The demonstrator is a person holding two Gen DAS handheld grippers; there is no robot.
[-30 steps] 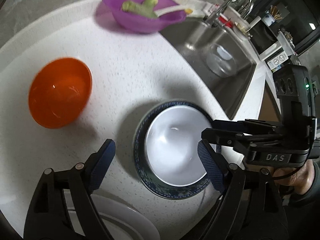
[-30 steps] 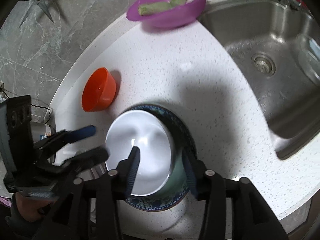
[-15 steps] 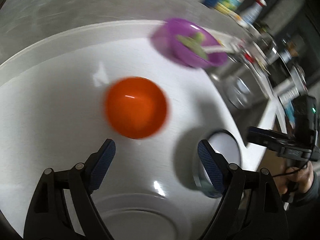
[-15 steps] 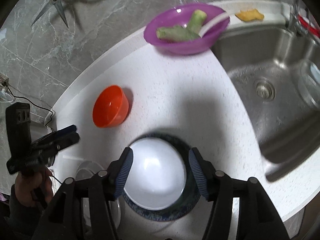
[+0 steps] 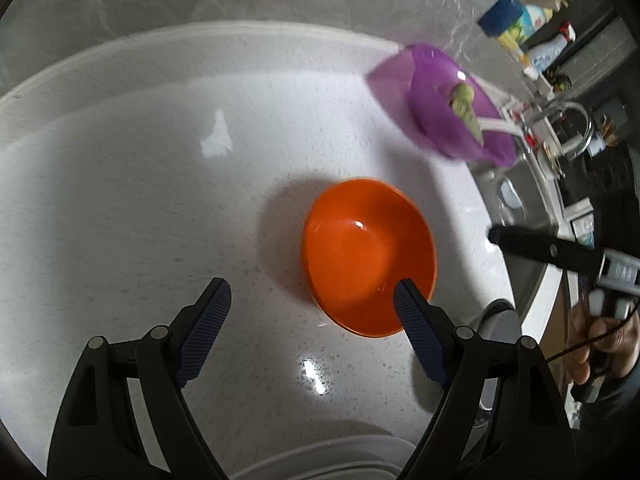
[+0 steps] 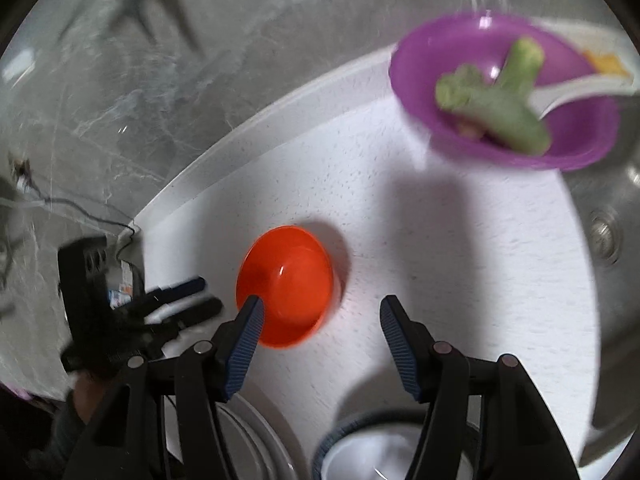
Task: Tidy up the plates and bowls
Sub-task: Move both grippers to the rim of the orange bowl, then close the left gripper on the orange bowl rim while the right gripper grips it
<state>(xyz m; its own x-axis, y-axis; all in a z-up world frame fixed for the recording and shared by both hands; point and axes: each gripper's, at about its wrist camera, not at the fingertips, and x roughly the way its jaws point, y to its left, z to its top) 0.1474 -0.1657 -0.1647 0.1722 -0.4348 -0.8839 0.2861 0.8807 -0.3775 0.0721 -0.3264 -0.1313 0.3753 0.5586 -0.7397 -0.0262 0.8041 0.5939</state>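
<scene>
An empty orange bowl (image 5: 368,256) sits on the white counter (image 5: 140,208); it also shows in the right wrist view (image 6: 286,286). My left gripper (image 5: 308,312) is open and empty, its right fingertip over the bowl's near rim. My right gripper (image 6: 320,320) is open and empty, its left fingertip over the bowl's near edge. A white bowl in a blue patterned plate (image 6: 372,446) lies just below the right gripper. A white plate (image 5: 320,460) lies under the left gripper.
A purple bowl (image 6: 504,92) with green vegetable pieces and a white spoon stands at the counter's back by the steel sink (image 6: 608,240). Bottles (image 5: 516,20) and a tap (image 5: 572,124) lie beyond. A grey marble wall (image 6: 120,80) runs behind.
Both grippers have left the white bowl and blue plate and swung toward the orange bowl, which now lies close in front of both. Both stay open.
</scene>
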